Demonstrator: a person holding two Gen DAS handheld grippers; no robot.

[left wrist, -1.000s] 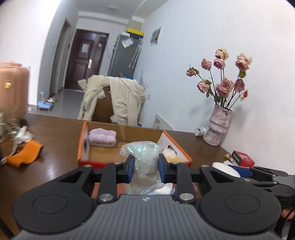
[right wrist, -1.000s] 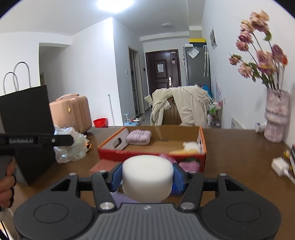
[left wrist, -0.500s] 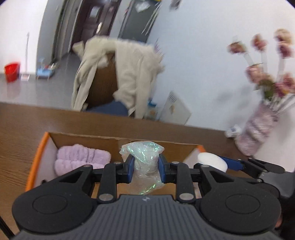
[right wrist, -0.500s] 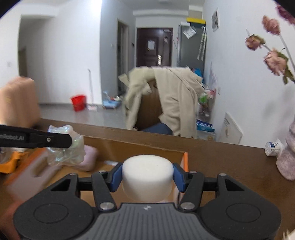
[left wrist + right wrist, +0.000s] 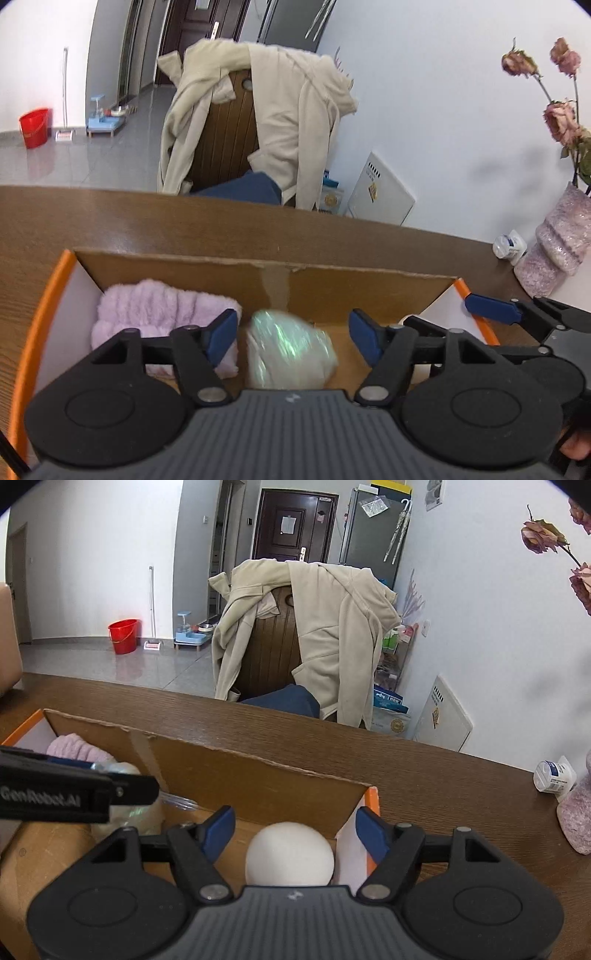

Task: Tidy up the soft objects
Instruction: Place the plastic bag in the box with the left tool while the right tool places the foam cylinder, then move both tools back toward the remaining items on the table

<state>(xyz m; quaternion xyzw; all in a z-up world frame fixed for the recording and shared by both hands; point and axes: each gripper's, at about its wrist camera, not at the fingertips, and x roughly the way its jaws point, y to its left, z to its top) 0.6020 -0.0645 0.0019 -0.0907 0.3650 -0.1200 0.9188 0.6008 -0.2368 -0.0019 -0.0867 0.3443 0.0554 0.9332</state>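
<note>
Item: cardboard box (image 5: pixel 266 280), orange-rimmed, on a brown wooden table (image 5: pixel 147 225).

Change: a second ago both tools were clenched on their loads short of the box; both now hang over its interior, jaws opening. Left gripper (image 5: pixel 291 334): crinkled plastic bag (image 5: pixel 290 356) released, lying blurred between the pads (likely dropping) at box middle, beside the lilac towel (image 5: pixel 159 310) in the far left corner. Right gripper (image 5: pixel 293 830): white foam puff (image 5: pixel 290 853) let go, clear of both pads, by the box's right wall.

Meaning: two more soft objects boxed.

Room: jacket-draped chair (image 5: pixel 295 635) behind the table's far edge; pink vase (image 5: pixel 557 251) at the right edge; red bucket (image 5: pixel 123 635) on grey tiles.
</note>
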